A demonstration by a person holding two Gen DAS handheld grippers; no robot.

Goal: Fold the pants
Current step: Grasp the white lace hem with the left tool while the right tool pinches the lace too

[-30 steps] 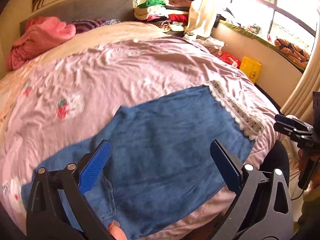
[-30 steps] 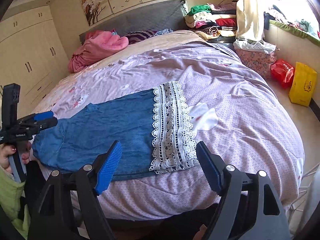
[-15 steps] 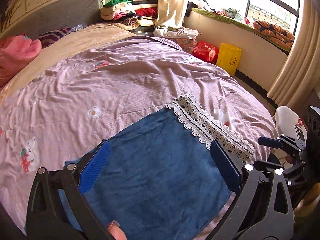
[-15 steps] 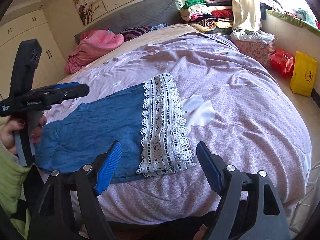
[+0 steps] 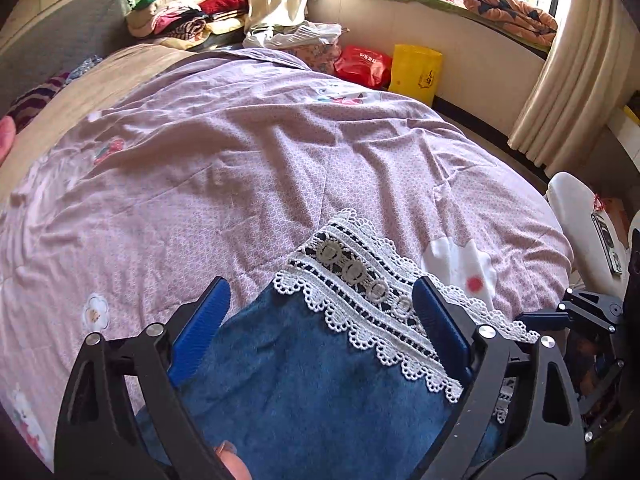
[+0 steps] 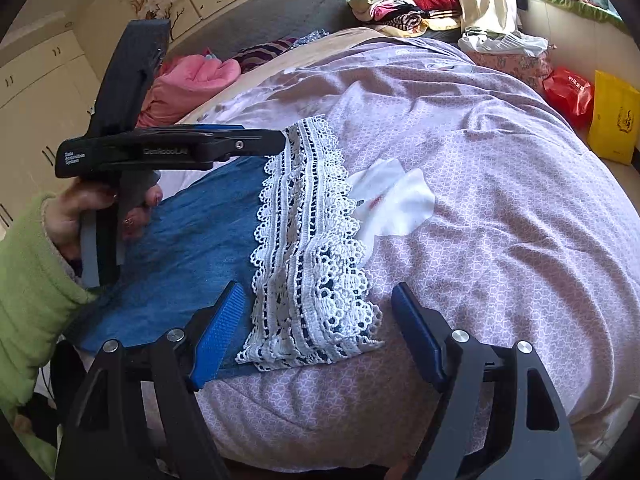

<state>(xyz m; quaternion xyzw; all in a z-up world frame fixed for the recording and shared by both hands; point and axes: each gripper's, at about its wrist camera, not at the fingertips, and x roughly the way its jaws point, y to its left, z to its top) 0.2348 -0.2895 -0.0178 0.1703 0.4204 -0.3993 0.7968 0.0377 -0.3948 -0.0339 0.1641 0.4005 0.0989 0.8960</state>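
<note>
Blue denim pants [image 5: 316, 392] with a white lace hem [image 5: 360, 280] lie flat on the purple bedspread [image 5: 240, 160]. My left gripper [image 5: 320, 336] is open, just above the denim near the far end of the lace hem. In the right wrist view the pants [image 6: 192, 248] and lace hem [image 6: 308, 240] lie ahead; the left gripper [image 6: 276, 142] reaches over the far corner of the hem. My right gripper [image 6: 316, 332] is open, its jaws either side of the near end of the lace at the bed's edge.
A pink blanket [image 6: 188, 84] lies by the headboard. Stacked clothes [image 6: 404, 4] sit at the far corner. Red [image 6: 568, 92] and yellow [image 6: 612, 120] bags stand on the floor by the window wall. A white stool [image 5: 572, 216] is beside the bed.
My left gripper has swung right along the pants from the waist area to the lace hem. My right gripper has moved closer to the near end of the hem. Both stay open.
</note>
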